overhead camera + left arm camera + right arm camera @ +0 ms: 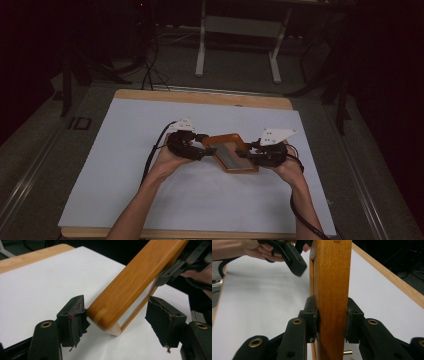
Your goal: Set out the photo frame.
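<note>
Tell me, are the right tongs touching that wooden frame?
Touching. The right gripper view shows the right tongs with both jaws pressed flat against opposite sides of the wooden frame.

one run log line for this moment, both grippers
object: wooden frame above white sheet | right gripper: shut on frame edge | left gripper: open, jaws astride frame corner, one pad touching
</note>
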A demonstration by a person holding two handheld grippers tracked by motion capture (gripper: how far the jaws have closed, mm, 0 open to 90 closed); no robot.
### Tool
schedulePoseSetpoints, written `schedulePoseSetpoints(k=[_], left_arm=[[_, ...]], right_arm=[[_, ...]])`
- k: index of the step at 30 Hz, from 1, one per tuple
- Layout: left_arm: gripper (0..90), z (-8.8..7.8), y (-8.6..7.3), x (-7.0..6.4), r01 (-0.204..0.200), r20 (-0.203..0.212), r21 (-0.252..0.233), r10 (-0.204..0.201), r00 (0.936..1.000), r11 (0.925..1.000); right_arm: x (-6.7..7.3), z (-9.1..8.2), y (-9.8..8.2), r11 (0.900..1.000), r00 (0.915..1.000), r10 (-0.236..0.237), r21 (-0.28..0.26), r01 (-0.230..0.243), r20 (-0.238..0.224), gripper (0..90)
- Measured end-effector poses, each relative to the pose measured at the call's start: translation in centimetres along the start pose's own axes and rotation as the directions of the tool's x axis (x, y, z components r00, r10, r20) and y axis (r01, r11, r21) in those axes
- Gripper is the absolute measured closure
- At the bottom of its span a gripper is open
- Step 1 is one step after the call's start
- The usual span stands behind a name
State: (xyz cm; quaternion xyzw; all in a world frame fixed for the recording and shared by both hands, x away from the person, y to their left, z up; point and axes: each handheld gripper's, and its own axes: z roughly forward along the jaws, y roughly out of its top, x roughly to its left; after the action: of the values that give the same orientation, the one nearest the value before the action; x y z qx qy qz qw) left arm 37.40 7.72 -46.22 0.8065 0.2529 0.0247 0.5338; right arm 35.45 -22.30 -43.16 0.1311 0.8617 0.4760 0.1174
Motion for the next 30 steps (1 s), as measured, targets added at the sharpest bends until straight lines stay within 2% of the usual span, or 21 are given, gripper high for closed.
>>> schedulePoseSetpoints(k=[6,11,16,21,27,30], left_arm=[[40.7,1.8,-0.8,0.1,-0.003,0.002,0.043,0.003,1.0000,0.9991],[52.8,2.3,-0.7,-0.4,-0.036,-0.016,0.044,0.036,0.9992,0.9984],[56.2,2.5,-0.6,-0.5,-0.033,-0.035,0.044,0.034,0.9988,0.9985],[60.5,2.7,-0.5,-1.0,-0.058,-0.044,0.058,0.060,0.9972,0.9967],[62.7,2.9,-0.3,-1.7,-0.085,-0.050,0.053,0.088,0.9948,0.9949],[62.8,3.0,-0.1,-1.9,-0.078,-0.055,0.056,0.081,0.9952,0.9954]], right_arm=[[0.1,-0.3,-0.4,1.000,0.9999,0.012,-0.013,-0.012,0.011,68.1],[0.0,-0.6,-0.9,0.999,0.9984,0.028,-0.019,-0.027,0.049,67.8],[0.0,-0.8,-1.0,0.999,0.9951,0.034,0.010,-0.035,0.092,66.7],[0.3,-0.9,-1.0,0.999,0.9889,0.028,0.042,-0.035,0.146,63.4],[0.4,-1.4,-1.7,0.997,0.9849,0.042,0.050,-0.051,0.168,61.1],[0.4,-1.5,-1.8,0.996,0.9827,0.056,0.058,-0.067,0.177,60.7]])
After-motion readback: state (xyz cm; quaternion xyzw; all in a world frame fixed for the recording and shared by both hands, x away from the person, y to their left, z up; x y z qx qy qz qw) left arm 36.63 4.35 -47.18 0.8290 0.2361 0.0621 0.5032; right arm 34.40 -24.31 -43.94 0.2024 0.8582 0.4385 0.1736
